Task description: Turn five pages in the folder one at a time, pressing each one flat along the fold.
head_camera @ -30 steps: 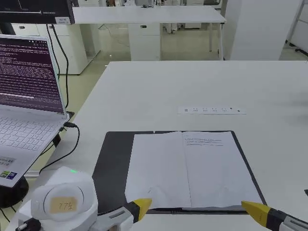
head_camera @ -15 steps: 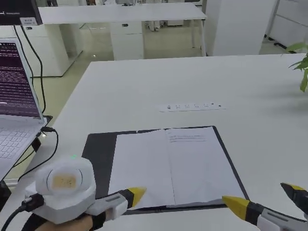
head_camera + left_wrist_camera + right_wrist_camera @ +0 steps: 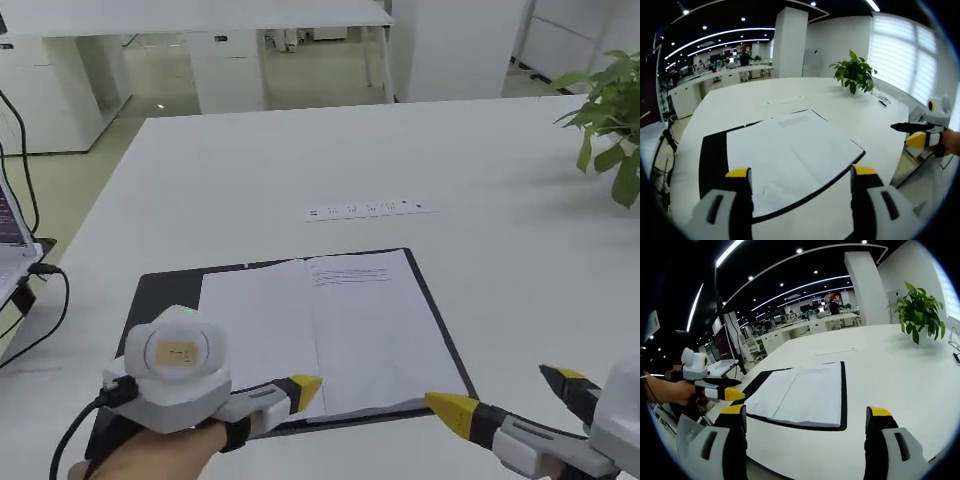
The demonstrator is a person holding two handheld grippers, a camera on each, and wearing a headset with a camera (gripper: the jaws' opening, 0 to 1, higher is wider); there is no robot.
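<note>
The folder lay open on the table by your near edge, the power strip just beyond it, the plant far right. Your left gripper was at its near left, your right gripper past its near right corner.

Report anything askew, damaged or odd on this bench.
Little stands out: the folder lies open and flat; its left page carries a faint crease near the near edge. Left gripper and right gripper are open.
</note>
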